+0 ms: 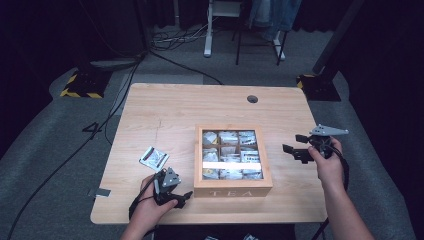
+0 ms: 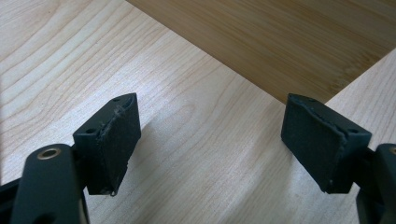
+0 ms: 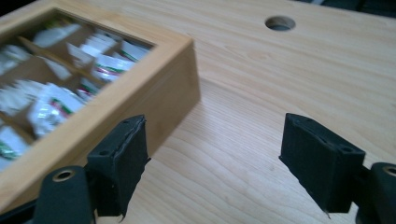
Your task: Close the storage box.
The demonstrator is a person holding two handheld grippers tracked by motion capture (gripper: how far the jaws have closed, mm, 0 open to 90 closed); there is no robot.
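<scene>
A wooden tea box (image 1: 233,159) marked TEA stands mid-table with its glass lid down; several compartments of tea bags show through it. One loose tea bag packet (image 1: 153,158) lies to its left. My left gripper (image 1: 183,198) is open just off the box's front left corner, and the box wall (image 2: 289,42) lies ahead of its empty jaws (image 2: 211,105). My right gripper (image 1: 295,143) hangs open to the right of the box, pointing left at it. Its own camera sees the box's corner (image 3: 116,93) just beyond its left finger (image 3: 119,158), with nothing between the jaws (image 3: 215,123).
A round cable hole (image 1: 252,99) (image 3: 279,22) sits near the table's far edge. The light wooden table (image 1: 165,107) has bare wood behind the box and on both sides of it. Beyond it on the grey floor are cables, yellow-and-black stand bases (image 1: 82,86) and furniture legs.
</scene>
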